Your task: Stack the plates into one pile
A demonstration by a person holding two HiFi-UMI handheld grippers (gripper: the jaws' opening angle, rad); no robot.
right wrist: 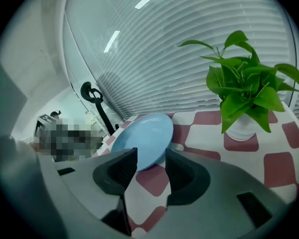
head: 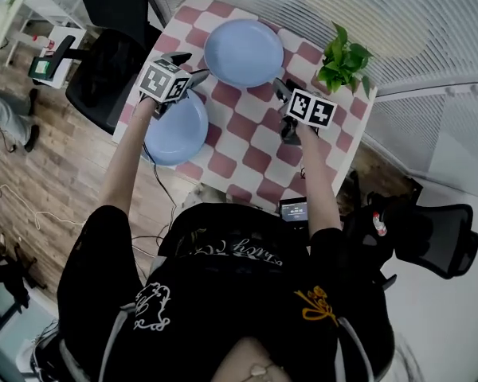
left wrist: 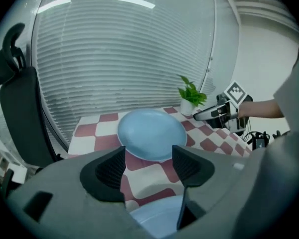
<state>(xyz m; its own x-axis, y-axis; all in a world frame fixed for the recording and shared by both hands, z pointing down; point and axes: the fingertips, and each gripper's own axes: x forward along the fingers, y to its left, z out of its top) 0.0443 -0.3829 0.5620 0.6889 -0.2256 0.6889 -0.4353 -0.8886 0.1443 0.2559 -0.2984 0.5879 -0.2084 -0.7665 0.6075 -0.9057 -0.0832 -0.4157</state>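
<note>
Far plate [head: 243, 52] lies at the far edge of the desk [head: 259, 138], straight ahead of the left gripper [head: 190, 68] and right gripper [head: 280, 90], both with fingers apart and empty. Second plate [head: 175, 130] sits at the left edge, beneath the left gripper.

We see a red-and-white checked table [head: 247, 146] under the left gripper [head: 190, 67] and the right gripper [head: 285, 106]. Pale slatted blinds [head: 327, 6] close the side their jaws face, with bright strips of light [left wrist: 132, 1] across them. Left of the left gripper a black office chair [head: 111, 62] stands on wooden planks [head: 64, 173], and another black chair [head: 430, 237] sits behind the right gripper.
</note>
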